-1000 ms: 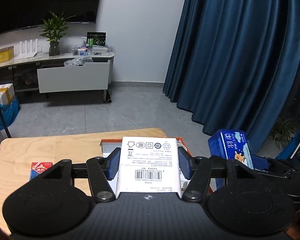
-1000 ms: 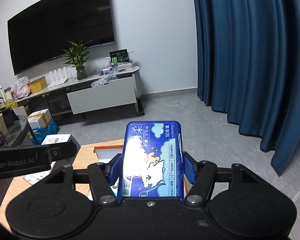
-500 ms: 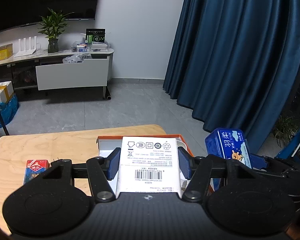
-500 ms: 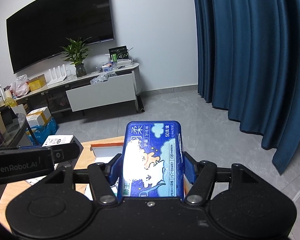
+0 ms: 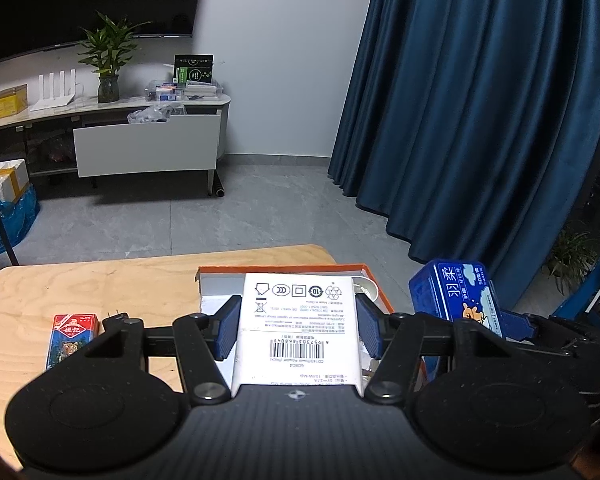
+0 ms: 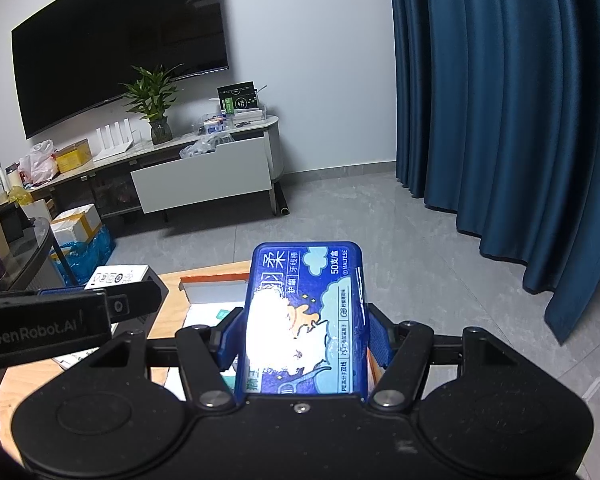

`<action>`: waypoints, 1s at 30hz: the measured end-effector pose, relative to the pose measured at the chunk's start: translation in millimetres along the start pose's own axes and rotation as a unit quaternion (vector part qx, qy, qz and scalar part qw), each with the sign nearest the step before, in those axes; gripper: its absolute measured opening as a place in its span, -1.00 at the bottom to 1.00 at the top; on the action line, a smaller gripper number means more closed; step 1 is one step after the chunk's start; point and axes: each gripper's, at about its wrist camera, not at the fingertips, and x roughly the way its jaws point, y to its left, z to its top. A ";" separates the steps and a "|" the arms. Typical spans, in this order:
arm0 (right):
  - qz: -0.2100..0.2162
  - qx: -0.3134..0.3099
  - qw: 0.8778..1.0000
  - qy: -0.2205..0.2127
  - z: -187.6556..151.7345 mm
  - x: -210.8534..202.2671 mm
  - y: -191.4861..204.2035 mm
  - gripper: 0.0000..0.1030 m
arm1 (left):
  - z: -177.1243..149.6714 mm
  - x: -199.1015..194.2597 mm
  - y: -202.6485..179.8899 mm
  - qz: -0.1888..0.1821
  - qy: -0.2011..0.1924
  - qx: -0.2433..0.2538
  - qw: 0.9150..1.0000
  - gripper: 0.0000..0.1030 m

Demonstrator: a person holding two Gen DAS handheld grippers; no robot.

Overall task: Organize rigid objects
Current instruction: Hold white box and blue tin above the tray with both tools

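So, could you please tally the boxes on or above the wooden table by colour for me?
White box, shut in the left gripper: 1
Blue box, shut in the right gripper: 1
Red box, lying on the table: 1
Orange-rimmed open box: 1
Total: 4

Card pack on table — left of tray; tin right.

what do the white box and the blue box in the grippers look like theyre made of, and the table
White box: likely matte printed cardboard, with sharp flat edges and a barcode. Blue box: glossy, probably plastic or coated card, given the bright glare patch and rounded corners. Table: pale wood, perhaps plywood, with visible grain and a light satin look.
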 end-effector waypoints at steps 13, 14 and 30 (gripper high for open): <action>-0.001 0.000 1.000 -0.002 -0.4 -1.6 -2.8 0.46 | -3.4 -4.9 -3.6 0.003 -0.007 -0.002 1.000 0.17; 0.000 0.000 1.000 -0.002 -0.9 -1.8 -2.8 0.46 | -3.4 -5.0 -3.6 0.003 -0.007 -0.003 1.000 0.17; 0.000 -0.004 1.000 -0.005 -3.4 -7.6 -3.2 0.46 | -6.9 -5.9 -1.4 0.004 -0.012 -0.005 1.000 0.17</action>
